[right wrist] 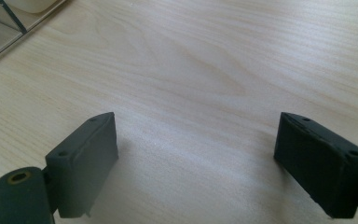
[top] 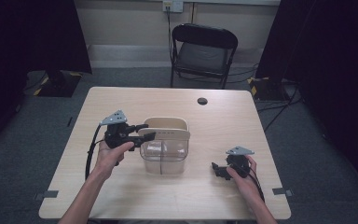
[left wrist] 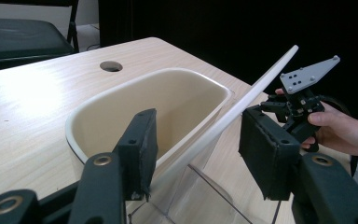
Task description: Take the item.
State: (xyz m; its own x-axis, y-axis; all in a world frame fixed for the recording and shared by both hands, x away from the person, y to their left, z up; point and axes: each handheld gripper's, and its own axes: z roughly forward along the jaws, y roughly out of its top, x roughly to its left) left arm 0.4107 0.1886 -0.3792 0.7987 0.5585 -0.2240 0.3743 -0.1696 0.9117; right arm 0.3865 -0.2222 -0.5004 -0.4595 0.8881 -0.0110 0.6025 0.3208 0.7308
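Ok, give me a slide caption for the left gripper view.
Left gripper open around the tilted cream lid of a clear container, right gripper waiting beyond.

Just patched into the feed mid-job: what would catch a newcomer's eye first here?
The clear bin with its cream lid stands mid-table, and the left gripper has its open jaws around the lid's left edge. The right gripper sits open and low over bare table, right of the bin.

Clear bin; cream lid tilted
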